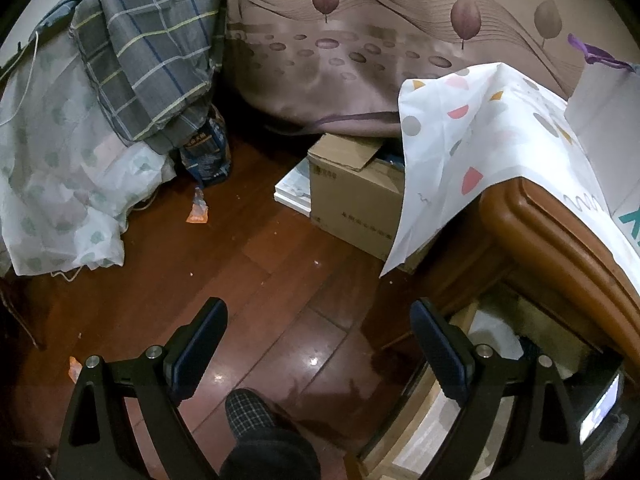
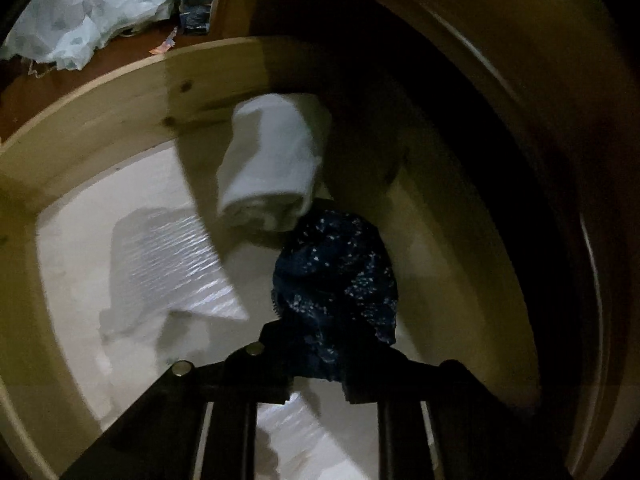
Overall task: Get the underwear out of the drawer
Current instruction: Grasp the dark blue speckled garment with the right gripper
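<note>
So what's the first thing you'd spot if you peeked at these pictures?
Probably the dark blue speckled underwear bunched in the right claw inside the wooden drawer, with a rolled white cloth just behind it. In the other view, the left claw hangs open over the shiny red-brown floor, near a cardboard box.

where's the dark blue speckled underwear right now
In the right wrist view, the dark blue speckled underwear is pinched in the right tongs, inside the wooden drawer, just below the rolled white cloth.
</note>
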Motion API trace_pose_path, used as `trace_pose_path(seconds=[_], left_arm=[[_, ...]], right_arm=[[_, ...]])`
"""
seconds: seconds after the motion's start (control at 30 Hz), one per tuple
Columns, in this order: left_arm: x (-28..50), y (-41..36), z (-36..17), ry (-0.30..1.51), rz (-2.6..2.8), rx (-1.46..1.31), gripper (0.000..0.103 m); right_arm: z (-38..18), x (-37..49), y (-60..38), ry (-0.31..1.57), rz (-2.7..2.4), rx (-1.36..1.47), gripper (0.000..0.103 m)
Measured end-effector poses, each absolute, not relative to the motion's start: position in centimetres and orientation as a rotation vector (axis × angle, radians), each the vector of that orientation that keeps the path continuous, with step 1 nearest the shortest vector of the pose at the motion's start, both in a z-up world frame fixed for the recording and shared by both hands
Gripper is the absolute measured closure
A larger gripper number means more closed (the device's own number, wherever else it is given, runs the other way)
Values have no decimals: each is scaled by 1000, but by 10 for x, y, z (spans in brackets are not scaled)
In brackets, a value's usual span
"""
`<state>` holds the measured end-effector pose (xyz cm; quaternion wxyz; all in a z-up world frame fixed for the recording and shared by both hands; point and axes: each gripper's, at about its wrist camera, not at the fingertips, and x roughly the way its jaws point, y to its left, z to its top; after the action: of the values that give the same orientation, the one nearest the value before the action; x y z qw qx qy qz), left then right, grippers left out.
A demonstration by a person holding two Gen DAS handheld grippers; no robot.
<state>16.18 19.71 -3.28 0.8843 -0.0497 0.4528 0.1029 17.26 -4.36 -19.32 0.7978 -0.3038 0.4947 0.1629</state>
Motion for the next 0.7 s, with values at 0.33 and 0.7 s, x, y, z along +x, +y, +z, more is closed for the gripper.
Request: trace_pose_path(seconds=[0.33, 0.7], left_arm=[[162, 194, -33, 932, 215, -90, 12], [163, 192, -34, 937, 211, -92, 12]], right_arm=[[-180, 132, -72, 1221, 477, -591, 89], [-155, 122, -77, 1114, 477, -586, 39]])
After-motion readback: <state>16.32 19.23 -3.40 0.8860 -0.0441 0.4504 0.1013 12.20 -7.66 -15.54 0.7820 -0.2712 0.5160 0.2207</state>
